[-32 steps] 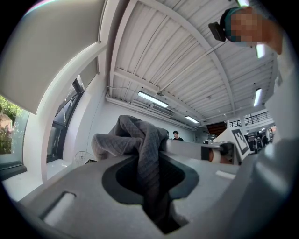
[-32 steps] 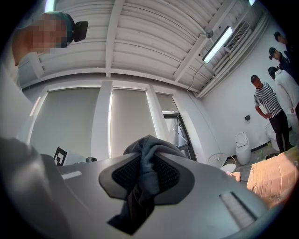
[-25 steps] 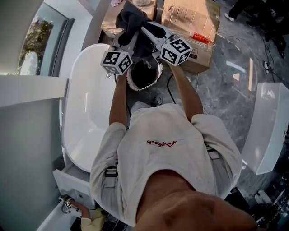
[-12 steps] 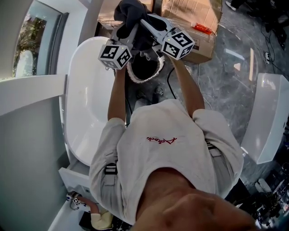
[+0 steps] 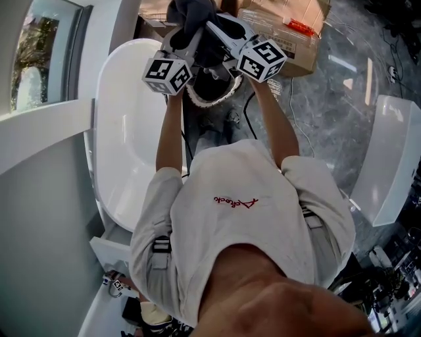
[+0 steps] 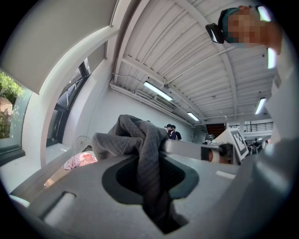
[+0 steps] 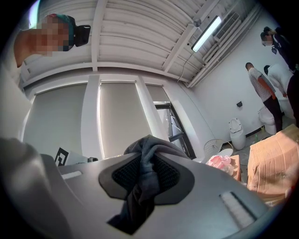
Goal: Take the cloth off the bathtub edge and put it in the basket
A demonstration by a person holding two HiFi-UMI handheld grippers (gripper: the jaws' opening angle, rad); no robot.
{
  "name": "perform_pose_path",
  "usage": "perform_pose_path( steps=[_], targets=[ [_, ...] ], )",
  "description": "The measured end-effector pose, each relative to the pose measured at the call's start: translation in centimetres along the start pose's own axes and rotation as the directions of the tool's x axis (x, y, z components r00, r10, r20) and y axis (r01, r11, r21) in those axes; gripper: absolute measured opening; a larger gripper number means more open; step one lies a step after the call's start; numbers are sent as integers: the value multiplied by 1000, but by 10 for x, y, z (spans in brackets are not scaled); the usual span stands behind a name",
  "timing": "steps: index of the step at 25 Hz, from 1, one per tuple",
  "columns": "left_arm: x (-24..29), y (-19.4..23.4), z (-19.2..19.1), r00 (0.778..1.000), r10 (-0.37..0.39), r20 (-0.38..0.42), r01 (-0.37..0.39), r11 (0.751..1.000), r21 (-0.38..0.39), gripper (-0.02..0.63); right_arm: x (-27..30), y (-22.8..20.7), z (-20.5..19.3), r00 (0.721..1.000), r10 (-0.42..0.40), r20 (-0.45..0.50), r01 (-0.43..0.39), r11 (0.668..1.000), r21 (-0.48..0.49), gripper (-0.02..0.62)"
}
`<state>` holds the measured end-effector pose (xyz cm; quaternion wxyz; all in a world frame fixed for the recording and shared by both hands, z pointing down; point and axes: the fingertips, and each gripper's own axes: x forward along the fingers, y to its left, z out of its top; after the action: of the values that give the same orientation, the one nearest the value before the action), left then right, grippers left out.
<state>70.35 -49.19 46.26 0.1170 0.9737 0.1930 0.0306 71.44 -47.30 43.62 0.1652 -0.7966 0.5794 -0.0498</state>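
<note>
Grips the dark grey cloth (image 5: 191,13) at two places: left gripper (image 6: 156,179) pinched tight on one ribbed fold, right gripper (image 7: 145,179) on another. Holds it bunched, raised over the round basket (image 5: 197,103), with its white woven rim and dark inside. Just left of the basket, a smooth white oval bathtub (image 5: 125,131). Beyond the basket, cardboard boxes (image 5: 289,26) and a pink rag (image 7: 219,162). Right of the basket, black cable (image 5: 248,115) on a glossy grey marble floor (image 5: 329,99). Red script on a pale shirt (image 5: 237,230), not legible.

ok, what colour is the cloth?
Dark grey cloth, finely ribbed; clearest in the left gripper view.
</note>
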Motion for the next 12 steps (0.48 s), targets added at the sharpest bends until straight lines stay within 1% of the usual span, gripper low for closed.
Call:
perform_pose_path(
  steps=[7,12],
  targets=[
    [0,9,-41,999,7,-48,-9,998,-58,80,-5,-14,-40,999,-22,-36,24,998,65,78],
    [-5,12,-83,995,14,-98,-26,993,-117,80,-15,-23,-81,996,-37,-79,47,991,124,78]
  ],
)
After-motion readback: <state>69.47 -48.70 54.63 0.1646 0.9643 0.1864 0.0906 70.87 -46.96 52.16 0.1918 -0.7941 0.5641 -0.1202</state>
